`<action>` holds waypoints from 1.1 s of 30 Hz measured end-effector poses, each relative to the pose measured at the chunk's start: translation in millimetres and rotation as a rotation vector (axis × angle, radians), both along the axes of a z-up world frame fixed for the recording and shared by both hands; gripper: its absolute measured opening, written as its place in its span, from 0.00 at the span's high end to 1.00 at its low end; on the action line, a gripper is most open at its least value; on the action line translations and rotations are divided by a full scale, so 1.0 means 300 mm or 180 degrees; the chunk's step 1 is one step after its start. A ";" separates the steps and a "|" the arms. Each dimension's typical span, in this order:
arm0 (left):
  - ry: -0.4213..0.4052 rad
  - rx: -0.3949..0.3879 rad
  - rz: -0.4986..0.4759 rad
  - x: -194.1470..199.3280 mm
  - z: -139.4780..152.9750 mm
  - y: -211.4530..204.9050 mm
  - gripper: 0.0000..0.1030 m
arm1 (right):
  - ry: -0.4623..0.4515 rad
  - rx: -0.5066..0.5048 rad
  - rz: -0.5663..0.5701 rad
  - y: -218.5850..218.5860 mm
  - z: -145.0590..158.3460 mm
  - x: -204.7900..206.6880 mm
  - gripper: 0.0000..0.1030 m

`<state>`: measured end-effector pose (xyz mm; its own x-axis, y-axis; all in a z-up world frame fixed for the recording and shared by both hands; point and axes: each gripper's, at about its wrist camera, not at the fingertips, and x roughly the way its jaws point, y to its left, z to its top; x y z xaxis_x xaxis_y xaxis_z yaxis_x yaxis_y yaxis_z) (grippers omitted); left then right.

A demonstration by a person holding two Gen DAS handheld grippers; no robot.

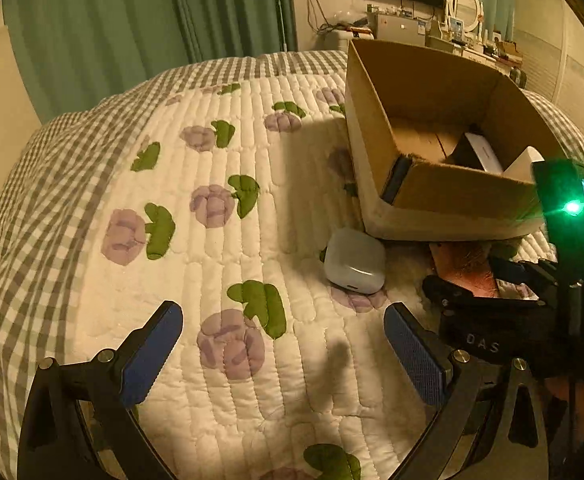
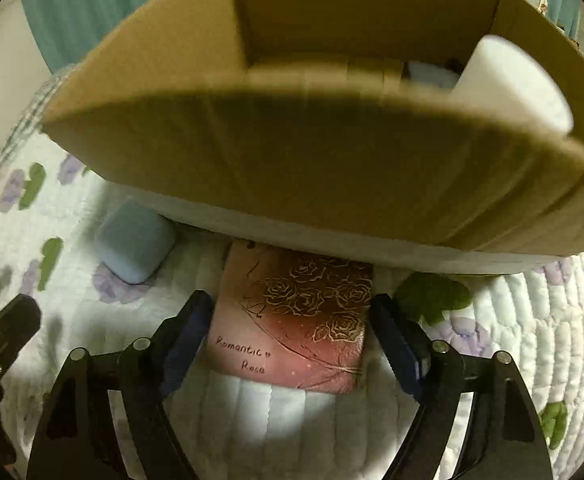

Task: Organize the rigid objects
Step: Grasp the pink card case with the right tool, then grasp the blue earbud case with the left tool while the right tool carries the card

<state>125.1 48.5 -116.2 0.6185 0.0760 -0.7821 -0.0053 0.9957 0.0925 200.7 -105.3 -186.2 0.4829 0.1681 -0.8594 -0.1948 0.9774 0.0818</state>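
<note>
Pink box [image 2: 292, 320] lies flat on quilt [image 2: 531, 340], against cardboard carton [image 2: 292, 140]; right gripper [image 2: 292, 338] straddles it, unclamped. Likely light, stiff, glossy; grip side edges. Left gripper [image 1: 284, 354] spread, empty.

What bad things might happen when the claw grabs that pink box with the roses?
The pink box lies flat on a soft quilt, with its far end tucked against the carton. The right claw straddles it but isn't pressing yet. It might dig into the quilt, or grip only the near end so the box tips. Lifting could also bump the carton or the white case nearby.
</note>
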 end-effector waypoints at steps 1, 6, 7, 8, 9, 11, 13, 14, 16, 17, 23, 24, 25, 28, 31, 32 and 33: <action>0.0018 -0.0011 -0.0012 0.004 -0.004 -0.003 0.00 | -0.0042 0.0006 -0.0012 -0.003 0.002 -0.009 0.28; 0.0039 -0.0075 -0.0259 0.035 -0.007 -0.064 0.00 | -0.0231 0.0076 -0.0319 -0.091 0.043 -0.095 0.29; 0.0049 -0.0105 -0.0330 0.044 -0.009 -0.080 0.00 | -0.0269 0.0089 -0.0395 -0.114 0.053 -0.109 0.29; 0.0052 -0.0110 -0.0368 0.054 -0.013 -0.092 0.00 | -0.0305 0.0078 -0.0451 -0.134 0.063 -0.121 0.29; 0.0055 -0.0089 -0.0396 0.067 -0.019 -0.107 0.00 | -0.0338 0.0050 -0.0492 -0.149 0.074 -0.128 0.30; 0.0087 -0.0048 -0.0390 0.101 -0.040 -0.129 0.00 | -0.0375 -0.0041 -0.0517 -0.175 0.091 -0.136 0.30; 0.0146 -0.0037 -0.0347 0.135 -0.065 -0.135 0.02 | -0.0402 -0.0062 -0.0554 -0.185 0.101 -0.135 0.30; 0.0196 -0.0016 -0.0305 0.154 -0.082 -0.136 0.02 | -0.0398 -0.0059 -0.0562 -0.185 0.102 -0.134 0.30; 0.0335 0.0015 -0.0213 0.195 -0.121 -0.132 0.06 | -0.0386 -0.0048 -0.0559 -0.179 0.092 -0.134 0.30; 0.0377 0.0027 -0.0195 0.209 -0.138 -0.131 0.12 | -0.0375 -0.0043 -0.0542 -0.173 0.085 -0.132 0.30; 0.0348 0.0180 -0.0234 0.256 -0.171 -0.150 0.13 | -0.0320 0.0004 -0.0493 -0.155 0.071 -0.107 0.30; 0.0351 0.0174 -0.0218 0.266 -0.175 -0.148 0.13 | -0.0300 0.0025 -0.0498 -0.154 0.066 -0.101 0.30; 0.0355 0.0158 -0.0208 0.272 -0.181 -0.147 0.15 | -0.0287 0.0044 -0.0509 -0.155 0.060 -0.099 0.30; 0.0316 0.0166 -0.0200 0.266 -0.170 -0.143 0.34 | -0.0272 0.0047 -0.0519 -0.150 0.055 -0.084 0.30; 0.0313 0.0157 -0.0248 0.251 -0.159 -0.143 0.50 | -0.0274 0.0046 -0.0523 -0.145 0.055 -0.070 0.30; 0.0322 0.0170 -0.0273 0.242 -0.159 -0.141 0.50 | -0.0274 0.0044 -0.0518 -0.152 0.057 -0.066 0.30; 0.0318 0.0184 -0.0286 0.234 -0.158 -0.144 0.50 | -0.0274 0.0048 -0.0505 -0.156 0.061 -0.057 0.30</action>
<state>195.5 5.4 -163.7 0.5441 0.0705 -0.8361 0.0956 0.9848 0.1452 183.5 -152.0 -167.9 0.5761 0.0966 -0.8117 -0.0452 0.9952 0.0863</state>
